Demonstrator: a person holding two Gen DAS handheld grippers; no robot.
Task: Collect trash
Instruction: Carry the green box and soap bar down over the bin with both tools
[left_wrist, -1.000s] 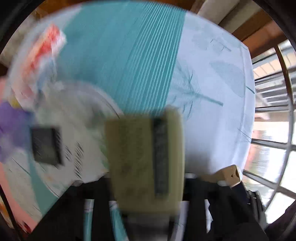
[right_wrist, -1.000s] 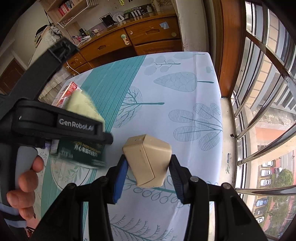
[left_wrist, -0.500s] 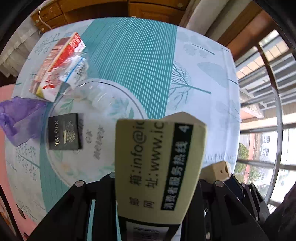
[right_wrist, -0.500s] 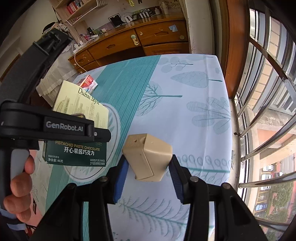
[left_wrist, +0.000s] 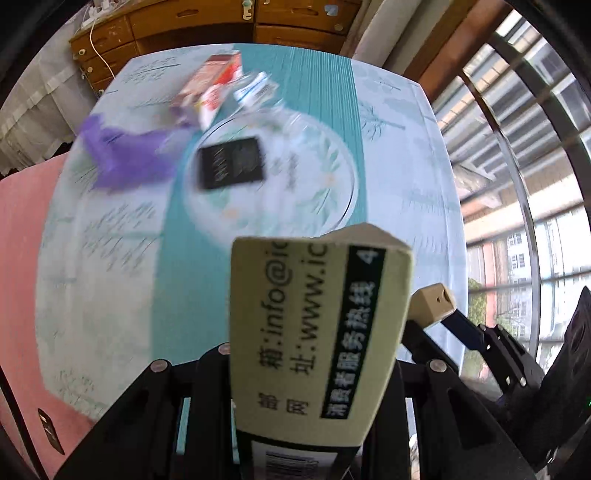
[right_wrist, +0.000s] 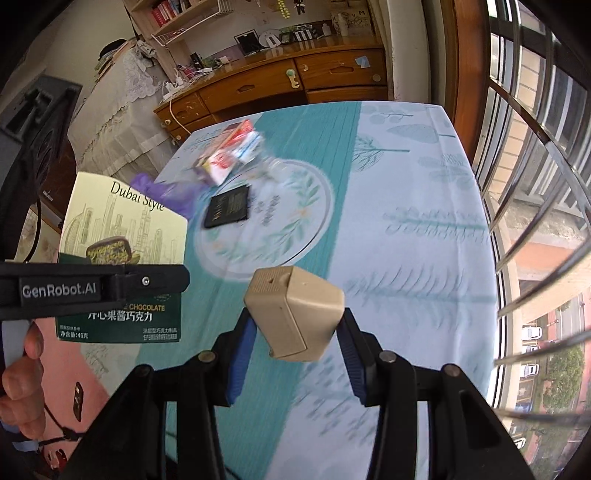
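My left gripper (left_wrist: 314, 373) is shut on a pale green chocolate box (left_wrist: 317, 332), held upright above the table; the box also shows in the right wrist view (right_wrist: 122, 258). My right gripper (right_wrist: 295, 350) is shut on a small beige carton (right_wrist: 295, 312), also seen at the right of the left wrist view (left_wrist: 432, 304). On the table lie a black packet (left_wrist: 231, 168), a purple bag (left_wrist: 125, 155), a red and white box (left_wrist: 216, 85) and a clear plastic wrapper (left_wrist: 291, 122).
The table has a white and teal leaf-print cloth (right_wrist: 406, 221). A wooden dresser (right_wrist: 277, 85) stands beyond its far end. A barred window (right_wrist: 535, 184) runs along the right. A pink surface (left_wrist: 22, 258) lies to the left.
Both grippers have pulled back and up from the table with their loads. The remaining trash now appears farther away, near the far end of the table.
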